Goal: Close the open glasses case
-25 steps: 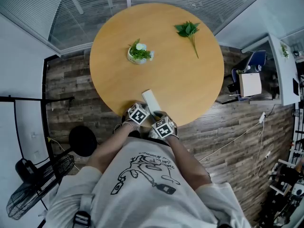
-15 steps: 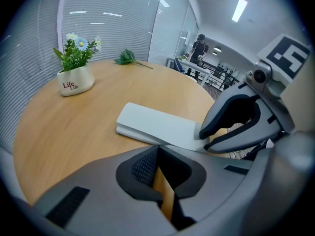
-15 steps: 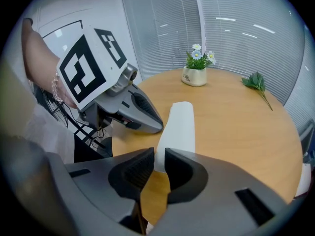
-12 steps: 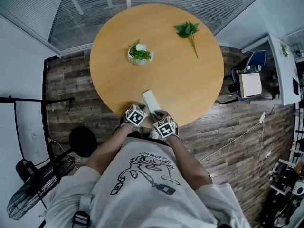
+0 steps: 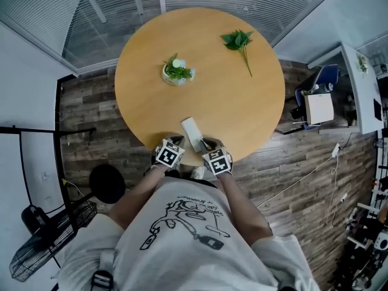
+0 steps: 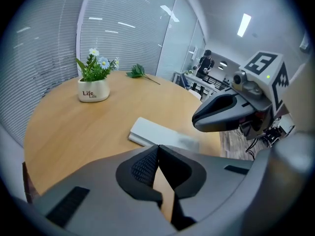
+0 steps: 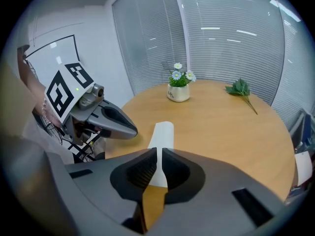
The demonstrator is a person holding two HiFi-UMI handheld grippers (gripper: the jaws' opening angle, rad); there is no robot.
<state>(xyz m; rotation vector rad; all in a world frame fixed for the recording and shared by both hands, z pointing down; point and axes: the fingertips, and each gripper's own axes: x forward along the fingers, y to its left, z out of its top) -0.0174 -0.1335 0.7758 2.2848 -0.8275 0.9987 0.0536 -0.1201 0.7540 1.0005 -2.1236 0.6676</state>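
Note:
The glasses case [image 5: 192, 133] is a flat, pale grey-white oblong lying near the front edge of the round wooden table [image 5: 242, 108]. It looks closed, with the lid down flat. My left gripper [image 5: 175, 143] sits just left of the case's near end, its jaws shut and holding nothing. On the other side of that end is my right gripper [image 5: 208, 144], also shut and holding nothing. The left gripper view shows the case [image 6: 156, 133] just beyond the shut left gripper [image 6: 157, 147]. In the right gripper view, the case [image 7: 163, 132] lies straight ahead of the right gripper [image 7: 159, 152].
A small white pot of flowers [image 5: 176, 70] stands at the table's back left. A loose green sprig [image 5: 240, 43] lies at the back right. Beyond the table's right edge are a chair [image 5: 319, 96] and a white desk [image 5: 364, 83] on the wood floor.
Both grippers have drawn apart from the case's near end. The left one moved left and back toward me, and the right one shifted right. The case stays put.

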